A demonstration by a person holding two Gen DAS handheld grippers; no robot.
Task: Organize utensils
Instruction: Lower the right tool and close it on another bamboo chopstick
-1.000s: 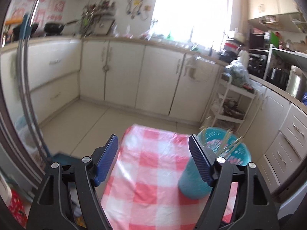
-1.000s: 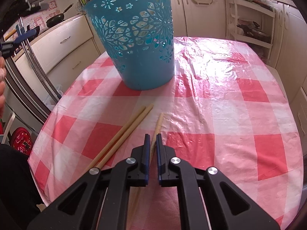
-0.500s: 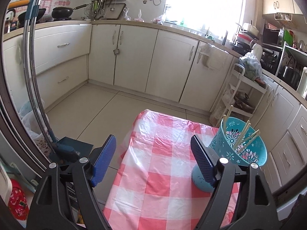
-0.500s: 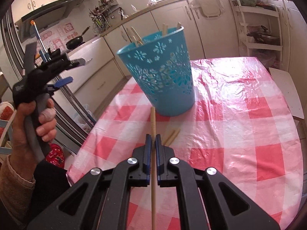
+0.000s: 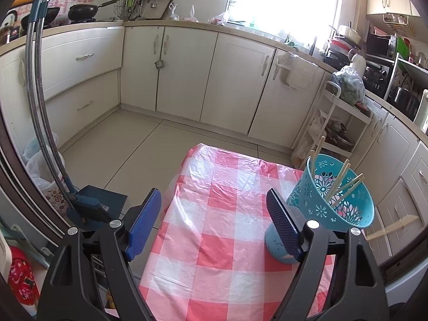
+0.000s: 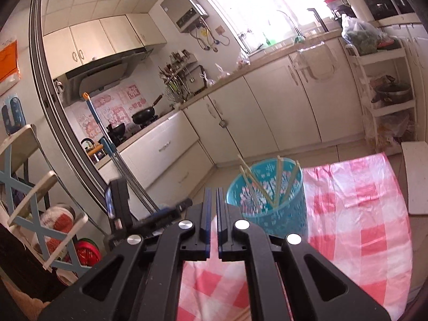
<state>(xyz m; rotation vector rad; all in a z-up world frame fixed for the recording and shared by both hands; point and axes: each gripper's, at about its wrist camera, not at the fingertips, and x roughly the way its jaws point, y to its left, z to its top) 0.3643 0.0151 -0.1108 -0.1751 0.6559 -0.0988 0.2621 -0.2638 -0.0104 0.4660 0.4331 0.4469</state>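
On the checked counter, the blue basket stands upright so its chopsticks lean gathered inside. The left gripper hangs released beside it. The right gripper is clenched, on what I cannot tell.

Right gripper lifted chopstick off table, above basket.

Black wok on counter; white shelf cart by cabinets.
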